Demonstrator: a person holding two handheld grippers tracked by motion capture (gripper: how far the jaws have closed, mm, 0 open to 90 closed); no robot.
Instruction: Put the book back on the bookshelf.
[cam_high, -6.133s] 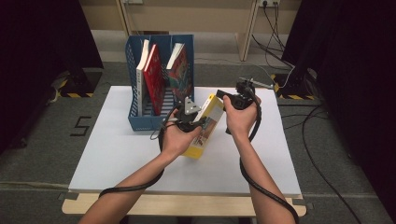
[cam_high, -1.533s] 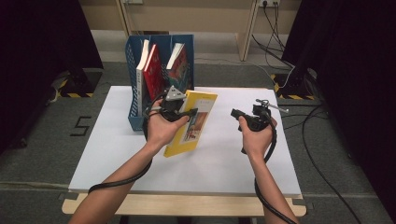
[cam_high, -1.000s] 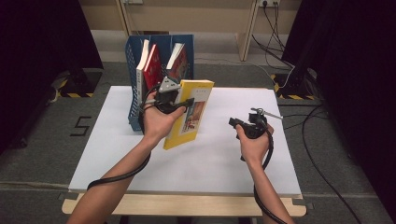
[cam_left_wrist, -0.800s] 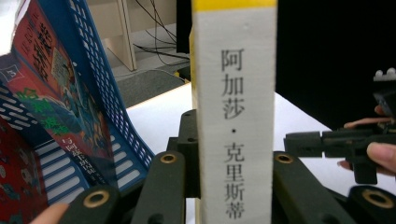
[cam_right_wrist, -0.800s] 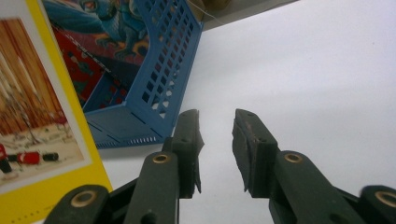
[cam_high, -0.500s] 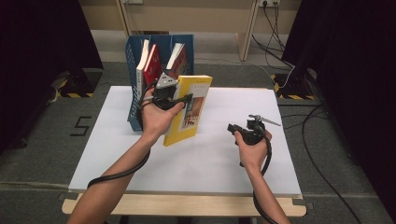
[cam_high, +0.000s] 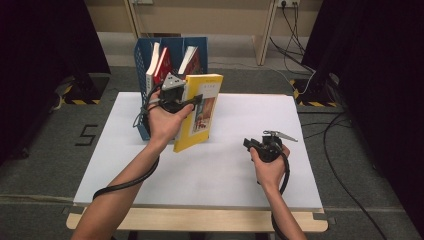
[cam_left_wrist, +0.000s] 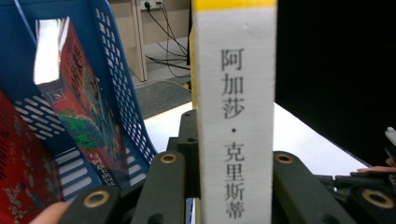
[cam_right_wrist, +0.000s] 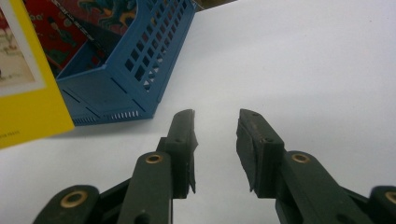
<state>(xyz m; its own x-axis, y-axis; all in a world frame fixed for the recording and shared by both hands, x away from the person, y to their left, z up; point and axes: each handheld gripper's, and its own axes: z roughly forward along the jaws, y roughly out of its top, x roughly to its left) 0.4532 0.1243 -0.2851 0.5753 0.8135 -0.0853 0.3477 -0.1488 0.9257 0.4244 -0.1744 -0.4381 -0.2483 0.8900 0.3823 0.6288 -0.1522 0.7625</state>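
Above the white table's left half: yellow-covered paperback book (cam_high: 199, 111) held upright, not yet filed.

Left gripper (cam_high: 176, 95) pinches the book by its white spine (cam_left_wrist: 235, 116), jaws pressed to both sides of it; book tilted, lower corner close over the white tabletop (cam_high: 240, 165), just right of the blue plastic slotted file rack (cam_high: 141, 75). Rack already holds red-covered books (cam_high: 162, 64), leaning in its compartments; in the left gripper view the nearest compartment opens just left of the spine. Right gripper (cam_high: 257, 145) sits low over the table, well apart from the book, jaws spread with nothing between them, and they have just been opening. Judgement: pickup and hand-over done; lifting over the rack wall, sliding into a free compartment and release remain.
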